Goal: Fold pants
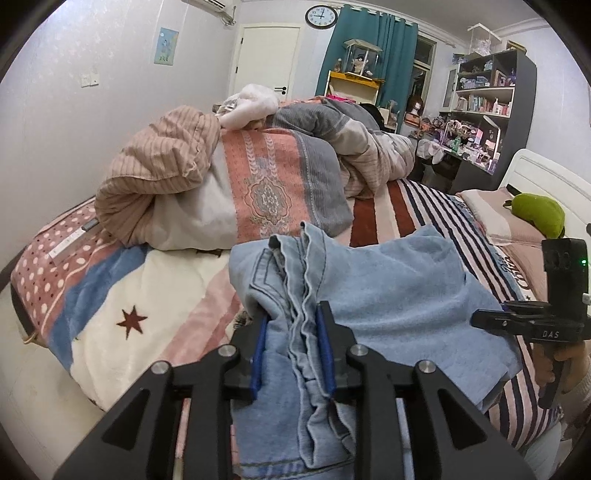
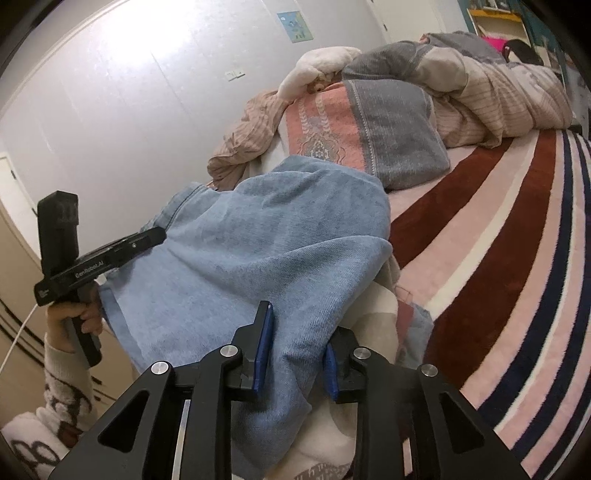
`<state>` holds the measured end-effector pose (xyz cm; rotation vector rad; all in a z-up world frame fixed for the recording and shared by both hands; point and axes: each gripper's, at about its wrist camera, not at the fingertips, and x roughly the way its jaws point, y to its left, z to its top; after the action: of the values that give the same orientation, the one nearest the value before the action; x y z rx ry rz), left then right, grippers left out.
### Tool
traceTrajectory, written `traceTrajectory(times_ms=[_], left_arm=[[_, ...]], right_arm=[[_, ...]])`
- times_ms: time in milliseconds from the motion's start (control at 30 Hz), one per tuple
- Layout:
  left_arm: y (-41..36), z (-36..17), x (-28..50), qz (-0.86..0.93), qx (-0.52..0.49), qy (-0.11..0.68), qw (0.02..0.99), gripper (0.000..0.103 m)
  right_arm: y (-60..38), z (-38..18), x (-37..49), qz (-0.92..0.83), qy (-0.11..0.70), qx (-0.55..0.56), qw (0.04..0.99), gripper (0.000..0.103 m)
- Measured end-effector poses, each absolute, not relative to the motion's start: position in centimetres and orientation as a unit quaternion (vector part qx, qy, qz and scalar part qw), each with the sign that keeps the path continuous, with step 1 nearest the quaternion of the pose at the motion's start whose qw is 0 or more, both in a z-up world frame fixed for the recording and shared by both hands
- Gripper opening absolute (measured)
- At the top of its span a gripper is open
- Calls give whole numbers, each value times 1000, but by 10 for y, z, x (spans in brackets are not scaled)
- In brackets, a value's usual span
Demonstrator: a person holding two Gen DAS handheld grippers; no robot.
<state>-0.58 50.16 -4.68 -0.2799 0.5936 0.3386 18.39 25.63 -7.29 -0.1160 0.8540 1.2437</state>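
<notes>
From your left wrist camera, your left gripper is clenched on a bunched, seamed edge of the light blue denim pants, the cloth pinched between its blue-padded fingers. The pants lie draped over the near part of the striped pink, maroon and navy fleece blanket covering the bed. Beyond them, a rumpled pink and grey patterned quilt is heaped at the far side, and a round wall clock hangs on the far wall. At the right edge you see your right gripper side-on, reaching the pants' right edge; its jaws are hidden there.

From your right wrist camera, your right gripper grasps a hanging fold of the pants, the denim passing between both pads. The cloth spreads up and to the left from there, resting on the blanket. At the far left, your left gripper meets the pants' opposite edge, held by your left hand. The quilt lies behind.
</notes>
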Motion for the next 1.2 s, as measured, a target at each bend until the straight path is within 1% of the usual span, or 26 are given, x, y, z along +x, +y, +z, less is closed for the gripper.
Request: traceTrajectory(times_ms=[100, 133, 167, 200, 233, 300, 367, 500, 567, 633, 767, 833, 933, 1100, 1200], left_arm=[[498, -43, -9, 179, -130, 290, 931, 30], [497, -41, -11, 182, -128, 289, 931, 34], [495, -38, -13, 186, -125, 286, 931, 41], [493, -37, -16, 190, -122, 284, 932, 43], [489, -34, -19, 195, -119, 281, 932, 45], [482, -28, -23, 201, -111, 279, 933, 45], [471, -23, -28, 207, -104, 274, 933, 50], [448, -14, -36, 214, -90, 265, 936, 56], [432, -11, -39, 218, -84, 262, 936, 62], [418, -9, -39, 219, -75, 261, 937, 62], [380, -3, -37, 218, -66, 248, 941, 73], [360, -1, -36, 220, -56, 239, 944, 75], [332, 3, -33, 226, -41, 224, 947, 82], [276, 5, -25, 233, -18, 193, 953, 86], [239, 6, -20, 232, -8, 170, 958, 91]], right_arm=[[252, -71, 181, 560, 386, -57, 731, 23], [251, -70, 180, 558, 385, -58, 733, 24], [248, -69, 179, 556, 383, -59, 735, 26], [246, -67, 178, 553, 382, -61, 738, 27], [244, -66, 176, 552, 379, -62, 740, 28], [236, -61, 172, 551, 374, -63, 744, 30], [229, -56, 169, 550, 368, -61, 747, 35], [212, -48, 158, 548, 355, -65, 755, 40], [201, -45, 150, 544, 345, -72, 761, 48], [189, -43, 143, 541, 337, -78, 767, 51], [159, -41, 132, 532, 324, -84, 778, 61], [146, -40, 127, 525, 316, -88, 785, 62], [120, -40, 121, 509, 302, -95, 801, 68], [68, -41, 111, 475, 273, -101, 830, 74], [39, -41, 105, 456, 254, -104, 847, 78]])
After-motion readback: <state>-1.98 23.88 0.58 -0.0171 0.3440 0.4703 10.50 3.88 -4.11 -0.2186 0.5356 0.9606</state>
